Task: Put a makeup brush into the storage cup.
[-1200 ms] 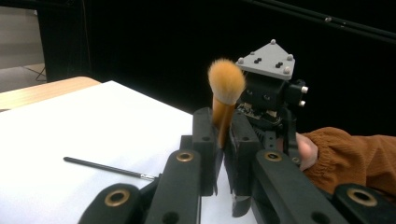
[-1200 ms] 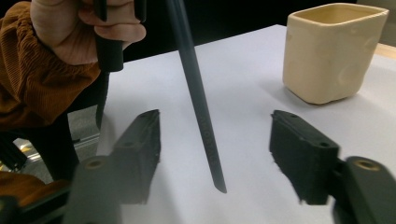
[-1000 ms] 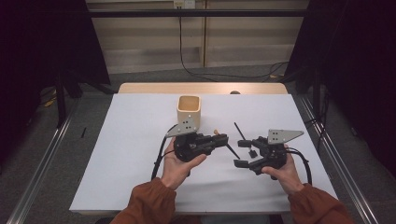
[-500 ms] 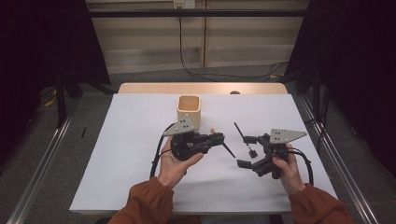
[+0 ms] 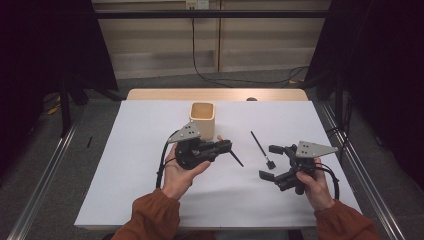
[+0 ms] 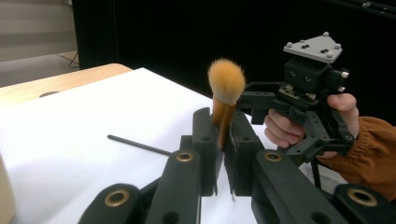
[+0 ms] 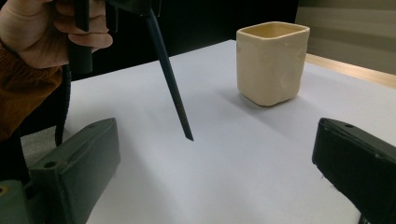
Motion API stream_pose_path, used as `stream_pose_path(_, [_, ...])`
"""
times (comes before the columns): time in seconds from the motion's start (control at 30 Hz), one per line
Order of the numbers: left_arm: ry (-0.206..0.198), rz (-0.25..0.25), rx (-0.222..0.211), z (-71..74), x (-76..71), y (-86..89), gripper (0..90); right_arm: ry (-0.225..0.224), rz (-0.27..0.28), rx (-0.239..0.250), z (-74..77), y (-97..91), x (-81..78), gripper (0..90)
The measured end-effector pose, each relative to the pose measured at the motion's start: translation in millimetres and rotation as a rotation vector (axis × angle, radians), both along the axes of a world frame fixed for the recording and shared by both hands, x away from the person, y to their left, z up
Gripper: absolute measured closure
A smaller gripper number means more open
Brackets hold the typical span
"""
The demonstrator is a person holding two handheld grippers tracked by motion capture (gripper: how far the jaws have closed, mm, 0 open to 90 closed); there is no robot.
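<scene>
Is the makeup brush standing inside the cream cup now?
No, the makeup brush is clamped in the left tool, while the cream cup stands apart on the table.

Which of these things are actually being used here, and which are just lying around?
In use:
- makeup brush, clamped in the left tool
- cream cup, likely its destination
- right tool, open

Lying about:
- thin black brush on the white sheet
- floor cables

The high view looks forward and down from above the person's side, taking in the whole table (image 5: 125,200) with the cream cup (image 5: 202,119) at its middle. The left gripper view sits low, close, facing away from the cup. The right gripper view, equally low, faces the cup (image 7: 272,63); both share the white tabletop.
</scene>
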State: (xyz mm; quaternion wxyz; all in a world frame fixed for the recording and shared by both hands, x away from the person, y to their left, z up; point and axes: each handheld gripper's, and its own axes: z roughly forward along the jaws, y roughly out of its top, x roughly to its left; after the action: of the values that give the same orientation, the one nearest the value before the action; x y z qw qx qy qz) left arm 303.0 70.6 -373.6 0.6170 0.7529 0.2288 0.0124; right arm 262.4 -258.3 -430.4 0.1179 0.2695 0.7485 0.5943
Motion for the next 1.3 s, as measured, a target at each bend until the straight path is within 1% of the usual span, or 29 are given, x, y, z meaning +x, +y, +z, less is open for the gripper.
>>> stream_pose_path(0.03, [-0.001,0.002,0.004,0.5,0.4,1.3,84.1,-0.005,-0.005,-0.001,-0.2,0.3,-1.1,0.6])
stream_pose_path(0.13, [0.000,0.013,0.006,1.5,0.7,5.4,84.1,0.003,-0.010,-0.004,-1.4,-0.2,-4.8,0.6])
stream_pose_path(0.27, [-0.001,0.033,0.008,2.3,0.9,11.7,84.1,-0.004,-0.042,-0.005,-2.5,-4.5,-9.4,0.5])
stream_pose_path(0.33, [-0.002,0.040,0.008,1.3,1.2,13.8,84.1,0.000,-0.060,-0.007,-2.9,-7.8,-11.0,0.0])
stream_pose_path(0.37, [-0.002,0.040,0.015,1.1,1.4,14.9,84.1,0.002,-0.072,-0.005,-3.1,-9.4,-12.0,0.0])
stream_pose_path(0.43, [-0.004,0.042,0.016,0.6,1.7,16.0,84.1,-0.004,-0.085,0.000,-4.0,-11.8,-13.8,0.0])
stream_pose_path(0.53, [-0.002,0.045,0.021,1.1,1.5,18.2,84.1,0.000,-0.102,-0.001,-4.9,-15.2,-16.8,0.0])
stream_pose_path(0.57, [-0.007,0.046,0.020,1.1,1.8,19.1,84.1,0.001,-0.109,-0.005,-5.2,-16.7,-17.9,0.0])
stream_pose_path(0.67, [-0.009,0.052,0.028,2.1,2.3,22.3,84.1,-0.006,-0.127,-0.007,-6.3,-20.7,-20.6,0.0])
stream_pose_path(0.7, [-0.005,0.050,0.028,2.5,1.9,23.2,84.1,-0.009,-0.132,-0.011,-6.3,-21.6,-21.5,0.0])
stream_pose_path(0.8, [-0.008,0.043,0.034,3.8,-0.5,24.6,84.1,-0.008,-0.143,-0.003,-4.8,-24.2,-24.9,0.0])
stream_pose_path(0.9, [-0.011,0.045,0.035,5.3,-1.5,26.9,84.1,-0.025,-0.164,0.005,-4.5,-28.0,-29.7,0.0])
stream_pose_path(1.0, [-0.009,0.051,0.037,6.0,-0.9,30.4,84.1,-0.012,-0.196,-0.001,-7.2,-33.4,-33.2,0.0])
stream_pose_path(1.03, [-0.011,0.053,0.039,6.3,-0.6,31.7,84.1,-0.005,-0.209,-0.006,-8.0,-35.1,-34.5,0.0])
stream_pose_path(1.1, [-0.012,0.060,0.041,7.1,0.2,34.3,84.1,-0.006,-0.228,-0.023,-8.8,-38.0,-37.0,0.4])
stream_pose_path(1.2, [-0.013,0.073,0.051,9.3,1.9,38.9,84.0,-0.001,-0.244,-0.025,-8.7,-42.0,-41.4,0.4])
stream_pose_path(1.3, [-0.002,0.087,0.046,12.3,3.3,45.0,84.1,-0.003,-0.258,-0.029,-9.5,-46.3,-45.4,0.3])
